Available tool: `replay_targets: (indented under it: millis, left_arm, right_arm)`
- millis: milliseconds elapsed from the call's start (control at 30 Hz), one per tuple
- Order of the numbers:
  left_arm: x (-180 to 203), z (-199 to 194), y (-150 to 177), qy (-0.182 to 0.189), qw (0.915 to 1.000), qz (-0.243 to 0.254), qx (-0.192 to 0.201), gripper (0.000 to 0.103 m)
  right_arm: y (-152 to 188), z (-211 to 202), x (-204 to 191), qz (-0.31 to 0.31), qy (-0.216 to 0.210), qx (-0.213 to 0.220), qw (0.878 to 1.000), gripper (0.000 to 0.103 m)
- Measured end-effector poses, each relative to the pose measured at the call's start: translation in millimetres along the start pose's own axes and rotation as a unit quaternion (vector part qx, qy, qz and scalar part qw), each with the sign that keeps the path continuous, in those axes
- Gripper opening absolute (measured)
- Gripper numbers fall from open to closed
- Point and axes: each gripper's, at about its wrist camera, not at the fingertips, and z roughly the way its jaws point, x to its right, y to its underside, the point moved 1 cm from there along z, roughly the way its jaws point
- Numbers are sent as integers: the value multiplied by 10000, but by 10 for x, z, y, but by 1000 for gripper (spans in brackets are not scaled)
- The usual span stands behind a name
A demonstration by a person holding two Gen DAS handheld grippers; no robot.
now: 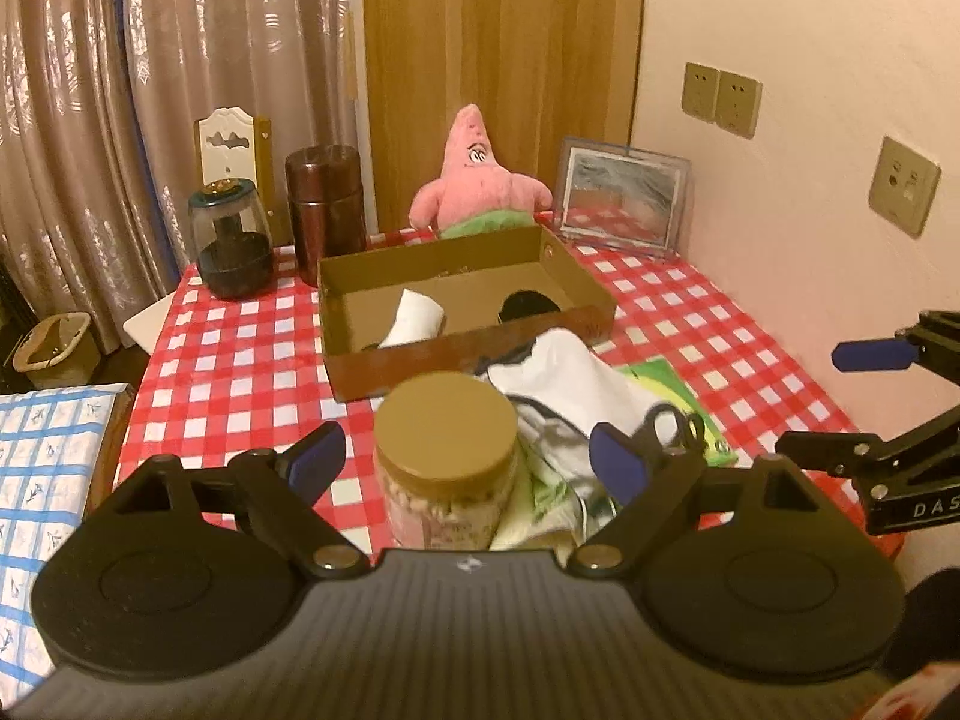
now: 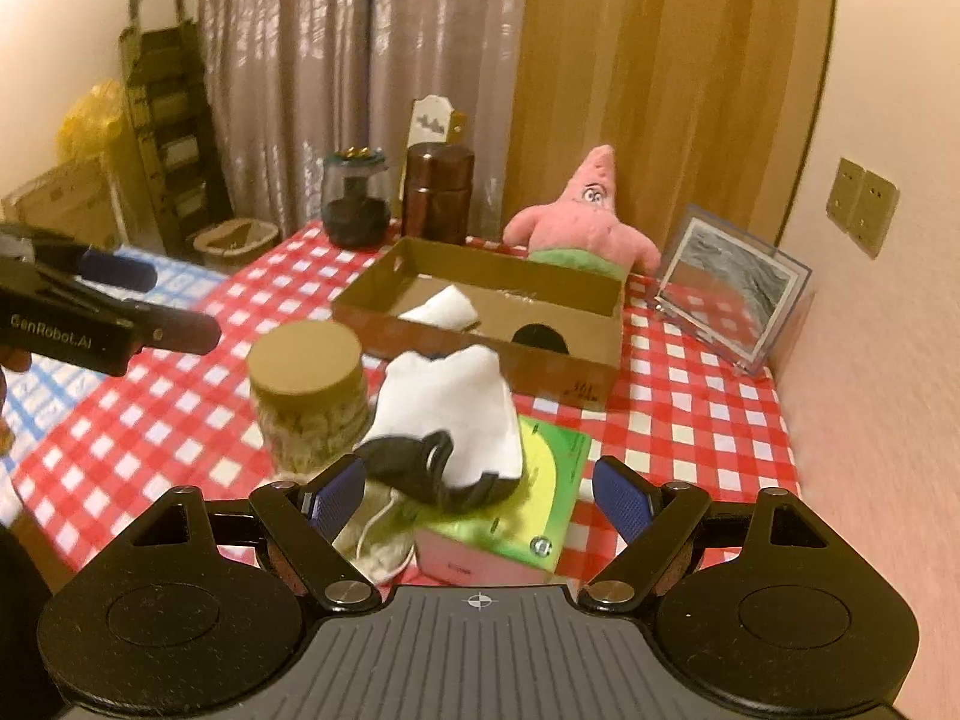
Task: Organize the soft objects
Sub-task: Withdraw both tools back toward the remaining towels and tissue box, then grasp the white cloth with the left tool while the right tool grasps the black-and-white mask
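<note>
Lying on a green box [image 2: 528, 480] beside the jar [image 2: 309, 396], just before the tray [image 2: 480, 324], a white sock [image 2: 450, 414] awaits | right gripper [image 2: 480, 495] jaws apart, empty, nearest | left gripper [image 1: 468, 462] apart, straddling jar | advice: pinch sock's bunched dark cuff, lift clear, drop by the sock in tray on counter [image 2: 690, 420].

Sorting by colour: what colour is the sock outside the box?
White with black trim, the sock shows best in the right wrist view.
</note>
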Motion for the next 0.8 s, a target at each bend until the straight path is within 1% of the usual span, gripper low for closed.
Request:
replay_targets:
  millis: [200, 500, 800]
  left_arm:
    - [15, 4, 218, 7, 10000, -18, -97, 87]
    - [-33, 137, 500, -30, 9994, -78, -350, 87]
    - [-58, 320, 611, 1, 9987, -154, -485, 87]
  right_arm:
    - [147, 62, -132, -360, 14, -18, 9993, 83]
    - [261, 280, -205, -481, -13, -126, 9988, 83]
    - [289, 523, -306, -781, -9, -155, 9968, 83]
